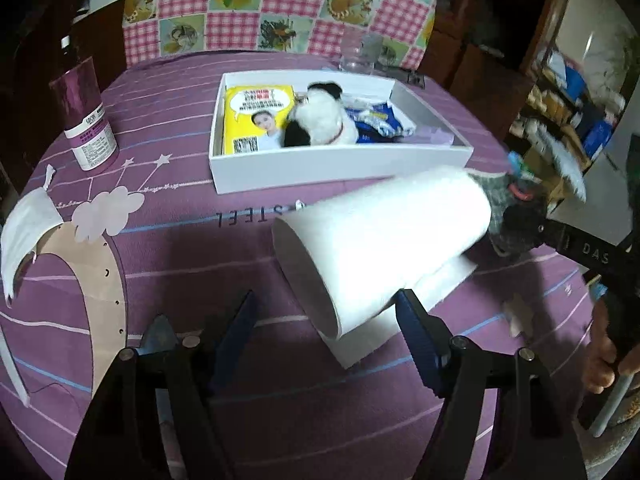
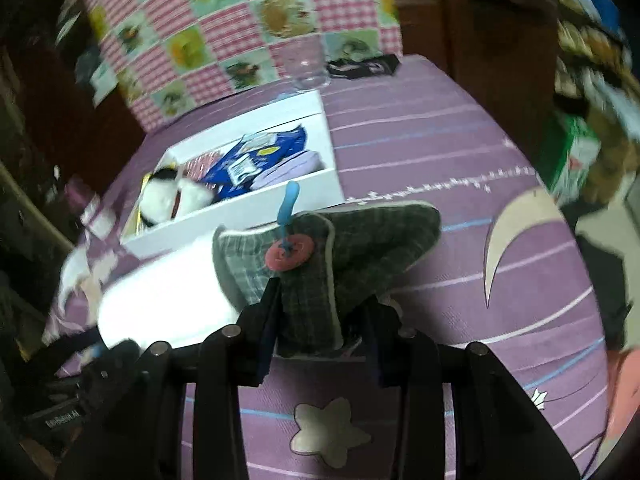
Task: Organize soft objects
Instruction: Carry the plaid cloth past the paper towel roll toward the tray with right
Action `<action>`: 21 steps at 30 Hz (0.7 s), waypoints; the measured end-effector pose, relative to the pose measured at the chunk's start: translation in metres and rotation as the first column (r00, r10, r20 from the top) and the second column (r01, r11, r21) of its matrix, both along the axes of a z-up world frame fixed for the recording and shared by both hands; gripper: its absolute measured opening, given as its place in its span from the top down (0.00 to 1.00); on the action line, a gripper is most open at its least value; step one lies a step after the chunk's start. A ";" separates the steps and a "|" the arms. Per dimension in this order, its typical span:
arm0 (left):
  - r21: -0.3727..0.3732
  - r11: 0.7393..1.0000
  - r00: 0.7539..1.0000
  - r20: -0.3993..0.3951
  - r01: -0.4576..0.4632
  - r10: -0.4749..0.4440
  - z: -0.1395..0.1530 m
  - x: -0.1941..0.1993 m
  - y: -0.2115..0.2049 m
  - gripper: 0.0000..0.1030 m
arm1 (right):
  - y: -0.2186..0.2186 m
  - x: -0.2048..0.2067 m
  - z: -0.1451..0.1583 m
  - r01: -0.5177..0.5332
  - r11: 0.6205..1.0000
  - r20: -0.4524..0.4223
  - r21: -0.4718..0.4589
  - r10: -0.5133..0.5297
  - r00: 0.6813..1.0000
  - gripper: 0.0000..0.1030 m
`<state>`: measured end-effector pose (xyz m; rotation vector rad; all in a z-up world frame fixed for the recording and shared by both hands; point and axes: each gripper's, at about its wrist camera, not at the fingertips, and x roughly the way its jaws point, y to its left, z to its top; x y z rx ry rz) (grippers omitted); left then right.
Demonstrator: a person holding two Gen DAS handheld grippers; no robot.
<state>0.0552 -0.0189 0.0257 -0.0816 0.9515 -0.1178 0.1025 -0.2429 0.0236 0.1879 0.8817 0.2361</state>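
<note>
Paper roll waiting on the left, plaid pouch gripped on the right.

My left tool (image 1: 324, 312) gapes empty before the light, squashy paper roll (image 1: 384, 240) on the bed; my right tool (image 2: 320, 312) pinches the limp plaid pouch (image 2: 320, 248) by its lower edge, short of the white box (image 2: 240, 204).

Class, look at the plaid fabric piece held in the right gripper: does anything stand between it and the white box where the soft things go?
Yes. The paper towel roll lies between the plaid fabric piece in the right gripper and the white box, before its near wall.
</note>
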 end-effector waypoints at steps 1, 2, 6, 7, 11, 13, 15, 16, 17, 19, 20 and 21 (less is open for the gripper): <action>0.021 1.000 1.000 -0.002 0.001 -0.001 0.000 0.000 -0.001 0.31 | 0.003 -0.001 -0.004 -0.025 0.999 -0.022 0.024 0.026 0.999 0.63; 0.046 0.999 1.000 0.003 -0.004 0.004 0.000 -0.001 -0.001 0.31 | 0.005 0.000 -0.008 -0.058 0.997 -0.044 0.052 0.060 0.997 0.64; 0.038 0.999 0.998 0.051 -0.039 0.037 0.010 -0.006 0.013 0.31 | 0.019 -0.006 -0.006 -0.107 0.994 -0.010 0.028 0.107 0.994 0.65; 0.024 0.998 0.997 0.060 -0.050 0.048 0.013 -0.008 0.017 0.31 | 0.023 -0.008 -0.006 -0.126 0.992 -0.004 0.031 0.126 0.992 0.66; -0.023 0.997 0.995 0.065 -0.077 0.079 0.014 -0.005 0.029 0.31 | 0.026 -0.015 -0.003 -0.158 0.987 0.017 0.021 0.157 0.987 0.73; -0.031 0.997 0.995 0.066 -0.075 0.077 0.014 -0.005 0.028 0.31 | 0.020 -0.015 -0.001 -0.124 0.992 0.032 0.016 0.124 0.992 0.77; -0.028 0.997 0.995 0.070 -0.070 0.072 0.014 -0.004 0.025 0.31 | 0.007 -0.013 0.001 -0.083 0.996 0.044 0.020 0.082 0.996 0.80; -0.022 0.998 0.996 0.069 -0.062 0.064 0.013 -0.004 0.022 0.31 | 0.002 -0.011 0.000 -0.062 0.998 0.046 0.020 0.062 0.997 0.83; -0.012 0.998 0.996 0.067 -0.055 0.056 0.012 -0.004 0.018 0.31 | -0.001 -0.009 0.000 -0.054 0.998 0.046 0.025 0.053 0.998 0.86; 0.006 0.999 0.997 0.069 -0.047 0.046 0.011 -0.005 0.013 0.31 | -0.011 -0.007 -0.001 -0.036 0.997 0.044 0.068 0.033 0.998 0.87; 0.016 0.999 0.996 0.074 -0.044 0.042 0.010 -0.006 0.011 0.31 | -0.013 -0.007 -0.002 -0.035 0.995 0.041 0.092 0.031 0.999 0.88; 0.027 0.999 0.996 0.079 -0.040 0.038 0.010 -0.006 0.008 0.31 | -0.016 -0.007 -0.003 -0.033 0.992 0.043 0.119 0.028 0.999 0.88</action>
